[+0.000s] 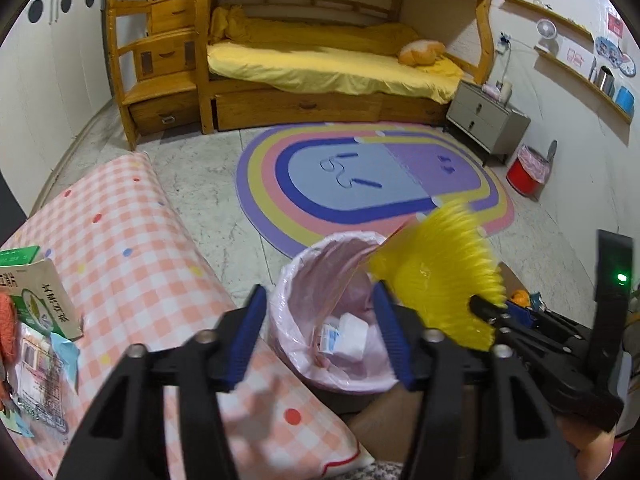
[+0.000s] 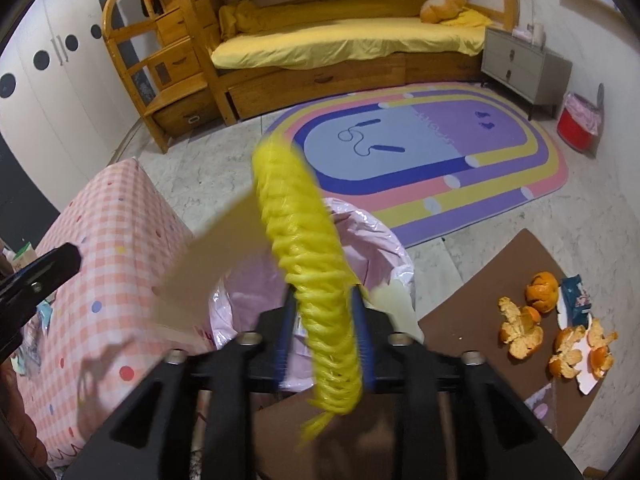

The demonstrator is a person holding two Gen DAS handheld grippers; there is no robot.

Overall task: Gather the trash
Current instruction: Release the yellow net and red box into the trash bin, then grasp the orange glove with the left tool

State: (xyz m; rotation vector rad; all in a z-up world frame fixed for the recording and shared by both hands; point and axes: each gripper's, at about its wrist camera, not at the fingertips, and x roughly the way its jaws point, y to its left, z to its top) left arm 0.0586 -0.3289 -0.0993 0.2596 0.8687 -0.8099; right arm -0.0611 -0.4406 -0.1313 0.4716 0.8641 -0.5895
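A small bin with a pink liner point(image 1: 288, 280) stands right below my left gripper point(image 1: 320, 290), which is open and holds nothing. White paper trash point(image 1: 348, 336) lies inside the bin. A yellow foam fruit net point(image 2: 308, 248), blurred, runs lengthwise between the fingers of my right gripper point(image 2: 323, 294); the jaws stand apart and the net sits loosely in the gap over the pink liner point(image 2: 376, 240). A pale card point(image 2: 216, 264) hangs blurred beside the net. From the left wrist the net point(image 1: 444, 272) and the right gripper point(image 1: 480, 306) are at the bin's right rim.
A pink checked cloth point(image 1: 132, 264) left of the bin carries cartons and wrappers point(image 1: 40, 292). To the right, a brown board point(image 2: 500, 272) holds orange peels point(image 2: 520, 332) and a wrapper point(image 2: 576, 300). Beyond are a striped rug point(image 1: 360, 176), a red bin point(image 1: 524, 172) and a wooden bunk bed point(image 1: 320, 60).
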